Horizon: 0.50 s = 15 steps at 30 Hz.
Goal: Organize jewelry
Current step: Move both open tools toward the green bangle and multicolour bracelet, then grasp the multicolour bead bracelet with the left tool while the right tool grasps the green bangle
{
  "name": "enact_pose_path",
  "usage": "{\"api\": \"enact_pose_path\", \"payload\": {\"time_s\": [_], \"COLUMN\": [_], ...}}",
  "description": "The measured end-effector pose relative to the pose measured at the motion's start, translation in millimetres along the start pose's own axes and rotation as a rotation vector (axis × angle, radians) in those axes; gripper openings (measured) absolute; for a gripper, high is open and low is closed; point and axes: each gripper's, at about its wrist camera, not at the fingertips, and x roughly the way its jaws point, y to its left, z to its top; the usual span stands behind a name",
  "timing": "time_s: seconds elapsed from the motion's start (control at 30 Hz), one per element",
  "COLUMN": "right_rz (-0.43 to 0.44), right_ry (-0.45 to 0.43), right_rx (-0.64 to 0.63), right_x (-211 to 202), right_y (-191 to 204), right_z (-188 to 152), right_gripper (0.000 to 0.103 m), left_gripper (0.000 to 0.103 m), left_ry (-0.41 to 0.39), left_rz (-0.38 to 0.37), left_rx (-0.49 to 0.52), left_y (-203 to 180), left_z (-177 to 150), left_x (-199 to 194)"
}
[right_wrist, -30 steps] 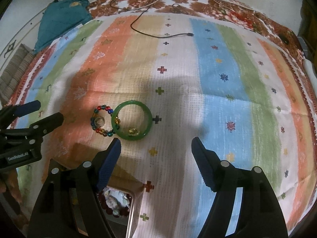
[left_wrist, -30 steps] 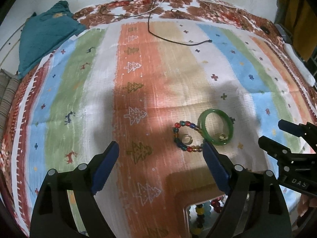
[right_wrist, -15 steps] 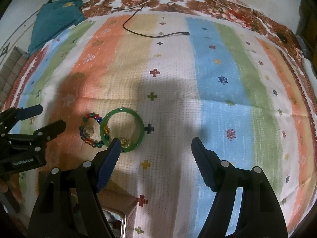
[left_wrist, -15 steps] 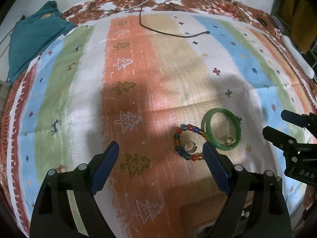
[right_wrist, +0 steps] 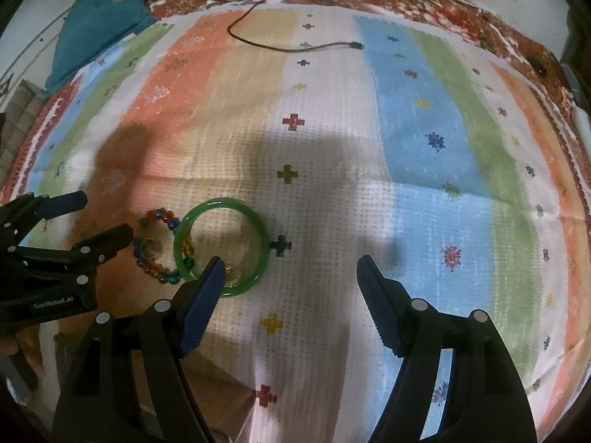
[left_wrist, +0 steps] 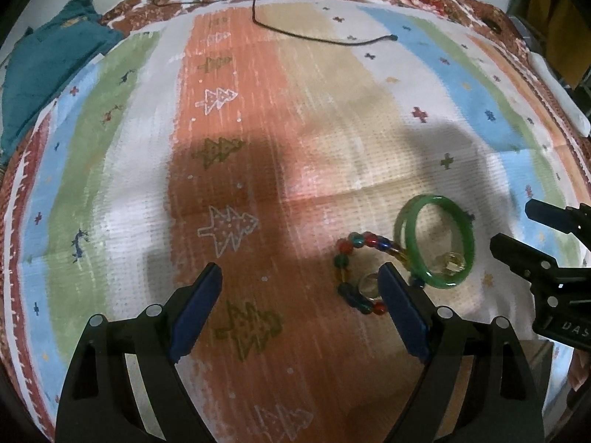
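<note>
Green bangle: smooth, glossy green ring bangle lying flat on the striped woven cloth, its left rim overlapping the beaded bracelet.
Bead bracelet: loop of round red, blue, green and amber glass-like beads, just left of the bangle, touching it.
Small pieces: a pale ring-like item inside the bead loop and a small gold-coloured piece inside the bangle; too small to identify.
Right gripper: black frame with blue ribbed pads, fingers spread wide and holding nothing; the bangle lies ahead and to the left, its near rim at the left fingertip.
Left gripper: same build, fingers wide, empty; the beads sit at its right fingertip, off centre.
Key relation: both pieces lie between the two grippers; the right one looks nearer the bangle and would need to shift left to straddle its rim.
Elsewhere: black cable and teal fabric, well apart at the far edge.
</note>
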Motion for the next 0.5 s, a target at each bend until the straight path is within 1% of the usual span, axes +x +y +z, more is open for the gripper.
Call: {"api": "enact_pose_path", "payload": {"time_s": [0.23,0.27,0.37,0.5], "right_rz": [-0.012,-0.012,-0.017,-0.033], "right_ry": [0.03,0.031,0.037,0.025], "right_rx": [-0.013,-0.013,-0.013,-0.021], "right_x": [15.3,16.7,21.4,26.0], "right_y": [2.3,2.1,0.9,0.1], "right_z": [3.3,3.6,4.7,6.3], "right_gripper": [0.073,0.073,0.073,0.073], "left_gripper": [0.085,0.085,0.085,0.085], "left_ry": [0.019,0.018,0.023,0.008], "left_rz": [-0.027,-0.022,-0.014,-0.003], "left_rx": [0.009,0.022,0.015,0.026], "left_y": [0.5,-0.6,2.1,1.6], "left_z": [5.5,6.0,7.2,8.1], "left_x": [15.6,17.7,22.6,23.4]}}
